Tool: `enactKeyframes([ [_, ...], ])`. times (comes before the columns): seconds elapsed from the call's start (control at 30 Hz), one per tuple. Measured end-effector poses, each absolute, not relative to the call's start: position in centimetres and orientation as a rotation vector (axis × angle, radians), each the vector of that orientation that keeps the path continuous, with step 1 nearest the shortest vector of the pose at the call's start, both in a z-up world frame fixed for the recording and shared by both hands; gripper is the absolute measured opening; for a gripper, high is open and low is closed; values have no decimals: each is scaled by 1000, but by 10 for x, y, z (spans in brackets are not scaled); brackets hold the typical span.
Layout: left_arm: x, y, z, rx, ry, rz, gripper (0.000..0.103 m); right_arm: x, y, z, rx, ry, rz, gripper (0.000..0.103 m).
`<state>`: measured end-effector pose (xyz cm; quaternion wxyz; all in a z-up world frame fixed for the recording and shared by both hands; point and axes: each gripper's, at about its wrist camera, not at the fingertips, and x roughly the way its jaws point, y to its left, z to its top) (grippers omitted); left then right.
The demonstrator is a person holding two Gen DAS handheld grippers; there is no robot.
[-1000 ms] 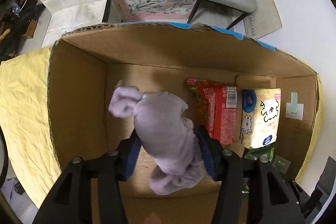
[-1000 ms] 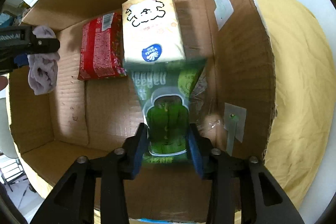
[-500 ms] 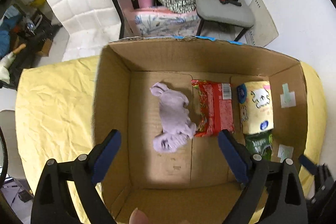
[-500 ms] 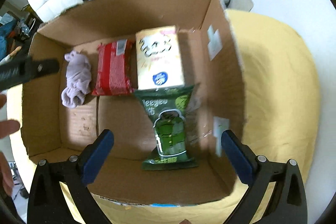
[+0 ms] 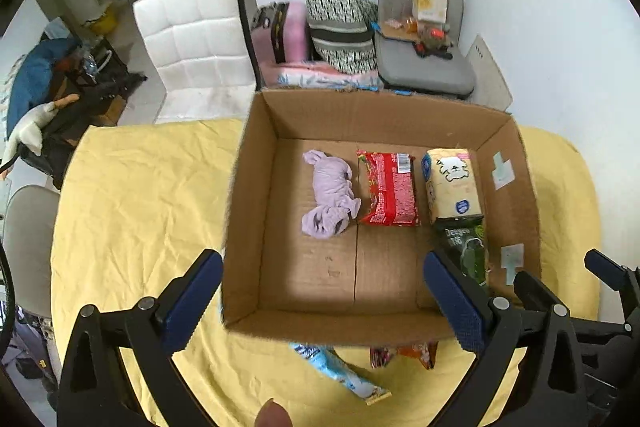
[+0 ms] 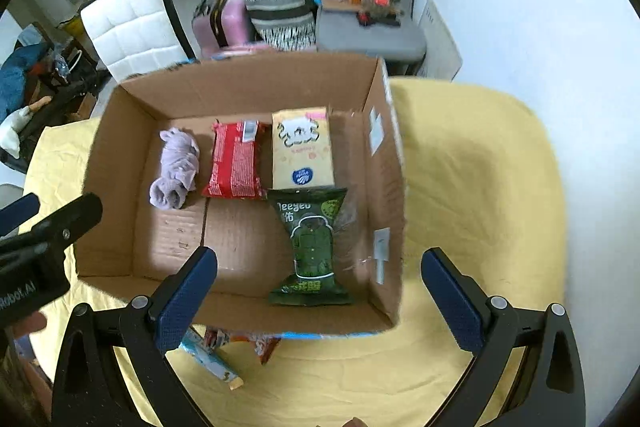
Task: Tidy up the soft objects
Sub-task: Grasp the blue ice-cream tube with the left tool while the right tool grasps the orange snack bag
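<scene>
**Both jaws wide apart, nothing held, above the box**

Spread wide, the jaws of the left gripper (image 5: 322, 297), blue pads facing each other, empty. Same for the right gripper (image 6: 318, 295): jaws fully apart, no object between them. Both held over the near edge of the cardboard box (image 5: 244, 211), above the yellow cloth (image 5: 136, 195) covering the table.

Inside the box, lying on the floor of it in a row along the far side: purple sock (image 5: 330, 195) at the left, crumpled; red snack packet (image 5: 390, 189) just beside it, touching or almost touching at the sock's lower end; cream tissue pack (image 5: 452, 185) to the right of the red one, with a narrow gap. Nearer to the cameras, green packet (image 6: 312, 247), its top edge against the lower edge of the tissue pack, close to the right wall of the box.

Outside the box, on the cloth under the near wall: light blue packet (image 5: 340, 373) and orange-red packet (image 5: 404, 353), both partly hidden by the box.

Behind the table: white chair (image 5: 196, 39), grey chair (image 5: 422, 43) with small things on the seat, striped bag (image 5: 340, 27), pink suitcase (image 5: 286, 31)
</scene>
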<state>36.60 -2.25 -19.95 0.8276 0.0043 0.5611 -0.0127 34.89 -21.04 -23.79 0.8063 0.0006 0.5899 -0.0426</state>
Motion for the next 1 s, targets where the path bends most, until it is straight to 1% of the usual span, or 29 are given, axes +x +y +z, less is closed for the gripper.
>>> enactKeyframes([
  [0.2, 333, -16, -173, 8, 1143, -24, 103, 318, -206, -203, 10, 1209, -91, 103],
  [0.37, 309, 4, -181, -46, 1208, -38, 103, 284, -208, -193, 84, 1207, -119, 103],
  [0.47, 294, 19, -207, -96, 1285, -24, 103, 265, -216, -207, 169, 1241, -133, 103],
  [0.7, 279, 36, -309, -276, 1510, 25, 103, 234, -223, -264, 291, 1365, -130, 103],
  [0.83, 283, 30, -353, -355, 1581, 36, 97, 230, -222, -289, 307, 1403, -113, 103],
  [0.9, 285, 23, -370, -360, 1599, 45, 92, 230, -220, -300, 307, 1417, -101, 103],
  [1.0, 285, 11, -390, -318, 1619, 63, 90, 236, -214, -312, 304, 1430, -56, 103],
])
